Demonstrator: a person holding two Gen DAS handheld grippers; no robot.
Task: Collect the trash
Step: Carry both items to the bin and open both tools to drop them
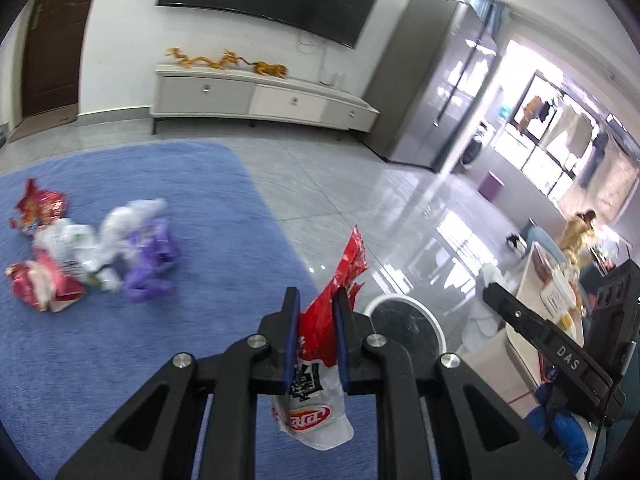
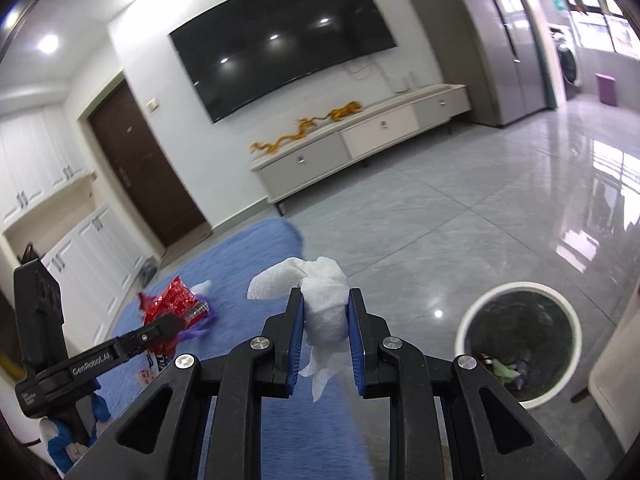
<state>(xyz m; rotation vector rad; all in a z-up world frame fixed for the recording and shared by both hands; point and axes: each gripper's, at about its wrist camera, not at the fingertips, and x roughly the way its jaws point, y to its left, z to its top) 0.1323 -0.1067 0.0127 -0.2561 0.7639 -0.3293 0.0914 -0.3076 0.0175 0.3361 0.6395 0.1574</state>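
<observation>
left tongs (image 1: pixel 316 300) are pinching a red snack wrapper (image 1: pixel 344 276), right tongs (image 2: pixel 325 300) are squeezing a white tissue wad (image 2: pixel 324 304), bin (image 2: pixel 520 340) sitting at 3 o'clock.

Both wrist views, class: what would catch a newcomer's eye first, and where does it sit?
Each claw grips trash: the left claw pinches a red and white snack wrapper, and the right claw clamps a crumpled white tissue. A heap of wrappers and bags lies on the blue rug, while the white-rimmed bin stands on the grey tiles at lower right.
</observation>
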